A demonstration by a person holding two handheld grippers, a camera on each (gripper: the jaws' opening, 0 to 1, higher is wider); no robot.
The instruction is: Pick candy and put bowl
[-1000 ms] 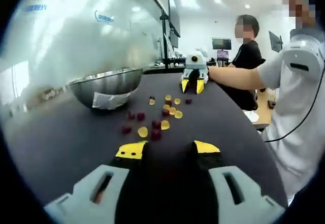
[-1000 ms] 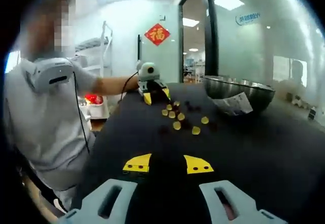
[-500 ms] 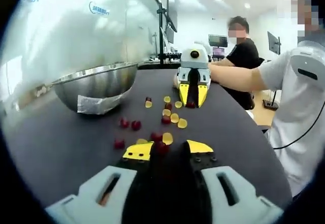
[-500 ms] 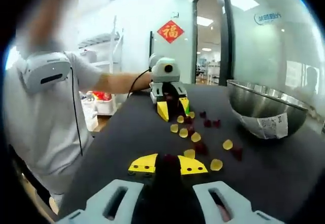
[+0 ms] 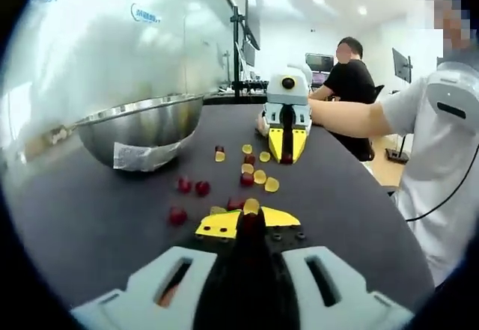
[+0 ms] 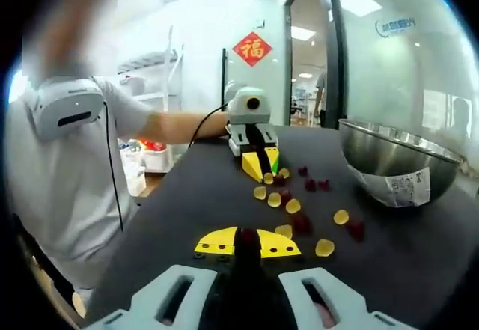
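Red and yellow candies lie loose on the dark table [image 5: 97,218], among them a yellow candy [image 5: 271,185] and a red candy [image 5: 177,215]. In the left gripper view my left gripper [image 5: 249,224] is at the near edge of the scatter, its yellow tips shut on a dark red candy. Across the scatter stands my right gripper [image 5: 287,154], tips down on the table. The right gripper view shows my right gripper [image 6: 248,240] shut on a red candy, with the left gripper [image 6: 260,167] facing it. A steel bowl [image 5: 142,124] [image 6: 397,158] stands upright beside the candies.
The bowl carries a white label [image 5: 142,156]. A glass wall [image 5: 112,46] runs just behind it. A person's arm [image 5: 352,117] reaches over the table edge. Another person in black [image 5: 352,83] sits beyond the table's far end, near monitors.
Both grippers came forward into the candy scatter from opposite sides, and each one's jaws closed on a red candy. The bowl and the other candies stayed put.
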